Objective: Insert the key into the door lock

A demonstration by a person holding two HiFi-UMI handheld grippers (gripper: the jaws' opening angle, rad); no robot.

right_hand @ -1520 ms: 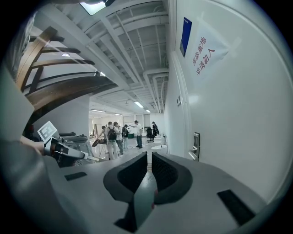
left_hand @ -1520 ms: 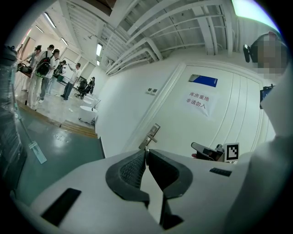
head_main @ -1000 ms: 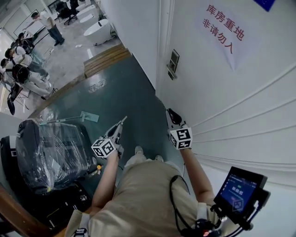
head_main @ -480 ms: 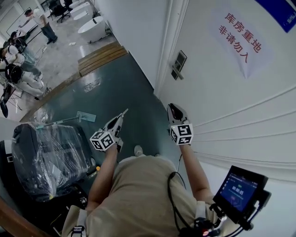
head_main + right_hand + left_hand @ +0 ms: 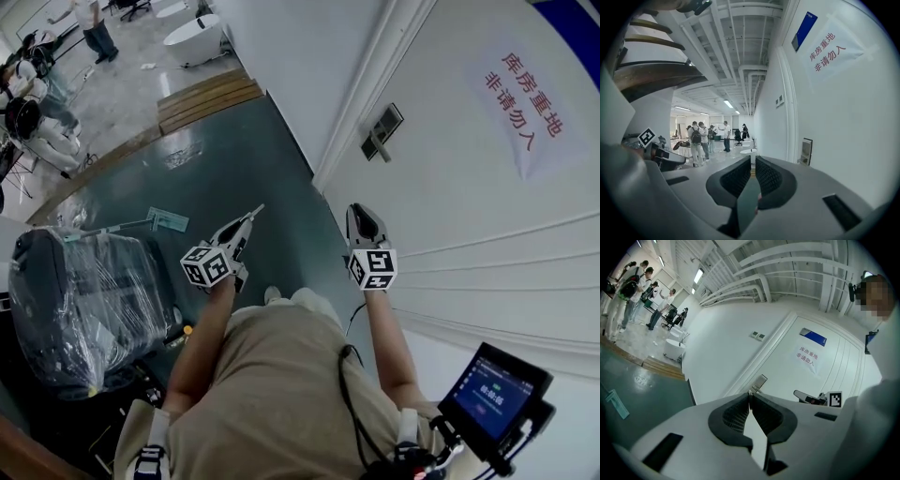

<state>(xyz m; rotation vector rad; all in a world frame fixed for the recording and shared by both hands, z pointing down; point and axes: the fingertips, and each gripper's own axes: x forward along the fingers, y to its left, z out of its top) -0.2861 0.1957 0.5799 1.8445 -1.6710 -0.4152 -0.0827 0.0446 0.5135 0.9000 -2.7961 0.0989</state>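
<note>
Barely seen: key [image 5: 750,392] (tip only), left gripper [image 5: 750,396].

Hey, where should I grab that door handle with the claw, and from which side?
Grip the door handle by its lever, the short bar that seems to stick out at the foot of the lock plate. Come at it head-on, facing the door, one jaw on each side of the bar. The plate lies flat on the door and offers nothing to pinch.

red 库房重地 非请勿入 on paper sign [image 5: 527,108], white door [image 5: 469,211]
</note>
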